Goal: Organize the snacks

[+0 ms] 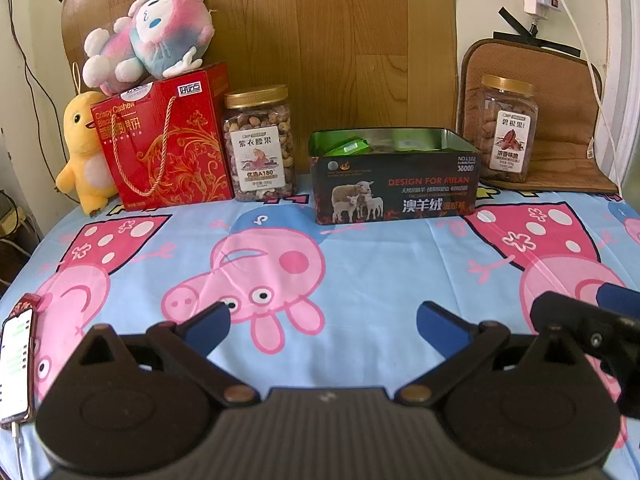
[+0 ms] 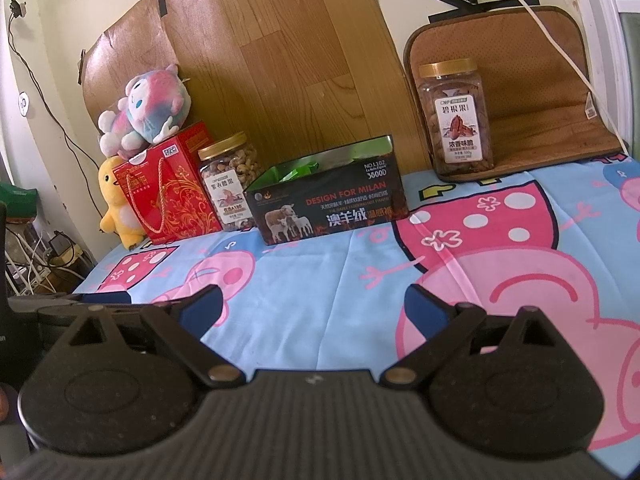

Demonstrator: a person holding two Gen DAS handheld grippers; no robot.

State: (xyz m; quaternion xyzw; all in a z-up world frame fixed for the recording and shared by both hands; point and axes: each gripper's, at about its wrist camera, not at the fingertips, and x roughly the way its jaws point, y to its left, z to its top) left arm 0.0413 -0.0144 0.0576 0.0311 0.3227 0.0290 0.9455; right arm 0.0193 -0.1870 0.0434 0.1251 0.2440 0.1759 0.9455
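A black open-topped tin box (image 1: pixel 394 188) (image 2: pixel 332 204) with a sheep picture stands at the back of the table and holds green snack packets (image 1: pixel 352 146) (image 2: pixel 300 170). A jar of mixed nuts (image 1: pixel 260 144) (image 2: pixel 230 180) stands left of it, beside a red gift box (image 1: pixel 164 140) (image 2: pixel 168 188). A jar of pecans (image 1: pixel 506 128) (image 2: pixel 456 116) stands at the back right on a brown mat. My left gripper (image 1: pixel 322 322) is open and empty above the near tablecloth. My right gripper (image 2: pixel 314 308) is open and empty too; its finger shows at the right of the left wrist view (image 1: pixel 616 296).
A pink-blue plush (image 1: pixel 148 36) (image 2: pixel 144 110) lies on the red gift box; a yellow duck plush (image 1: pixel 86 152) (image 2: pixel 118 208) stands left of it. A phone (image 1: pixel 16 364) with a cable lies at the table's left edge. Cables hang on the walls.
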